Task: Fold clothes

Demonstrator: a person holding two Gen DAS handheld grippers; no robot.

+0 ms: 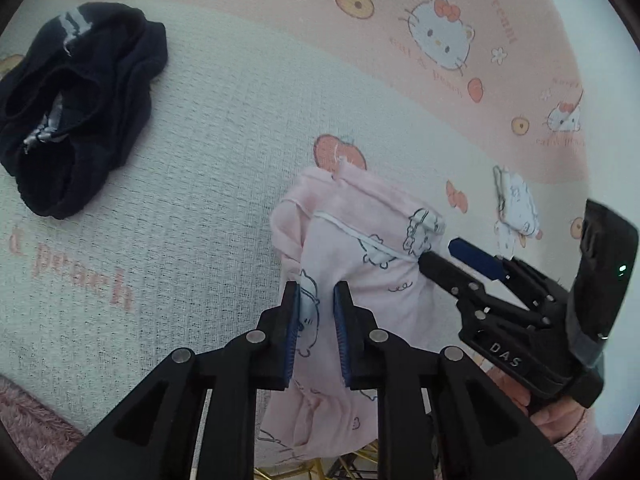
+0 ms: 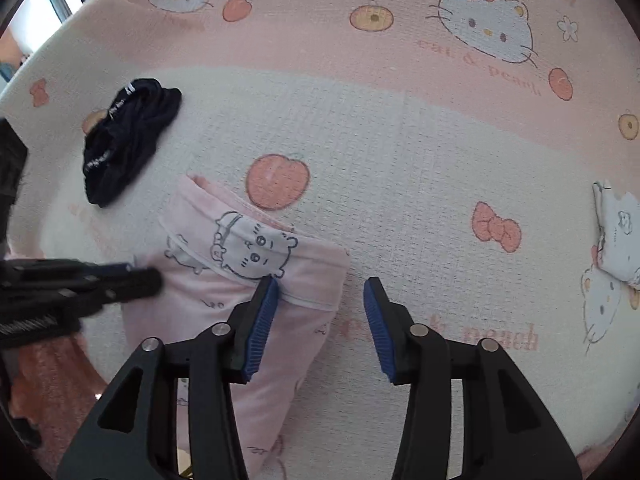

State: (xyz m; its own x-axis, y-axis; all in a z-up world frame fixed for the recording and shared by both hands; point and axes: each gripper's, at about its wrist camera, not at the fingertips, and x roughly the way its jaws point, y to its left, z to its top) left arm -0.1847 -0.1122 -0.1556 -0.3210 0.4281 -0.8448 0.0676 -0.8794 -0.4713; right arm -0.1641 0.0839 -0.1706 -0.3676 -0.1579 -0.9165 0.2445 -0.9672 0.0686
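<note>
The left gripper pinches the pink garment, which extends toward upper right. The right gripper stands released, the garment's edge at its left finger.

Pink cartoon-print garment lies crumpled, hanging off the bedspread's near edge.

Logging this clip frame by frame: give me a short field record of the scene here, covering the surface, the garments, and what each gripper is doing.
surface: cartoon-cat bedsheet, pink and white
garment in work: pink printed garment, partly folded, hanging over the near edge
other garments: dark garment, crumpled, far left, apart from the pink one; small white printed piece at the right
left gripper: fingers narrowly apart, pink fabric between them; grip unclear
right gripper: open, left finger at the pink garment's edge, nothing held
</note>
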